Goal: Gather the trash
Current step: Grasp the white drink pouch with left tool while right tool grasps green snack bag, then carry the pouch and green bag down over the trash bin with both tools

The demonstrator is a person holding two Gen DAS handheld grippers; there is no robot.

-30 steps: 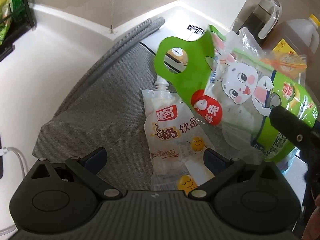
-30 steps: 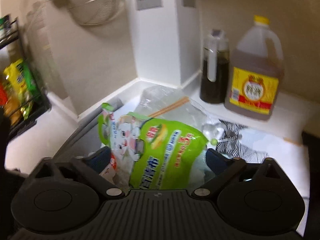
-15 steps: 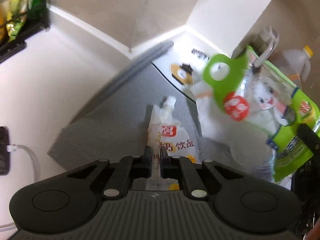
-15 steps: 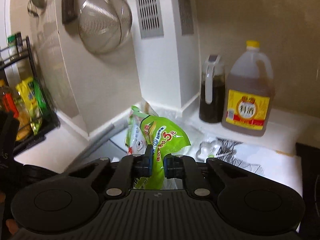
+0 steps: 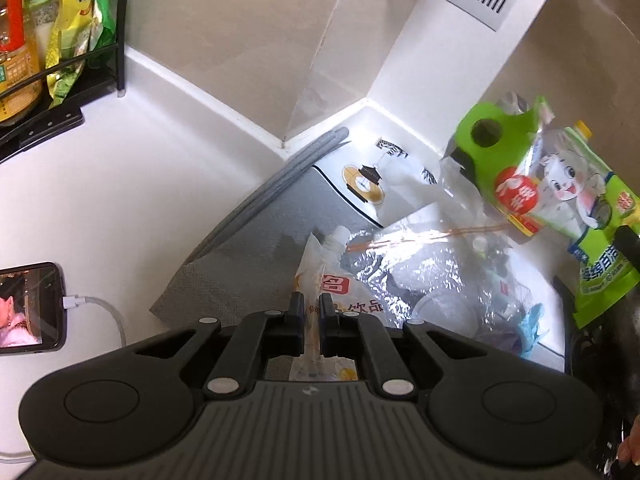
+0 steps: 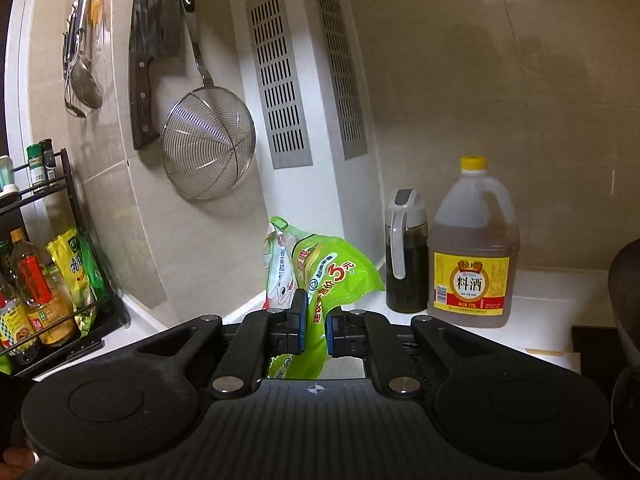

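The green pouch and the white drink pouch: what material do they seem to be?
Green pouch: probably thin glossy plastic film; it creases and reflects light. White drink pouch: likely soft, partly translucent plastic with a moulded spout; it folds flat.

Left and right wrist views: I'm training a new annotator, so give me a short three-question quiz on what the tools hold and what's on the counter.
1. True or false: the left tool is shut on the white drink pouch.
2. What does the right tool grip? A) cooking wine jug B) green refill bag C) wire skimmer
3. Fill in: beside the cooking wine jug stands a dark oil ____ with a grey handle.

Key: 1 true; 2 B, the green refill bag; 3 bottle.
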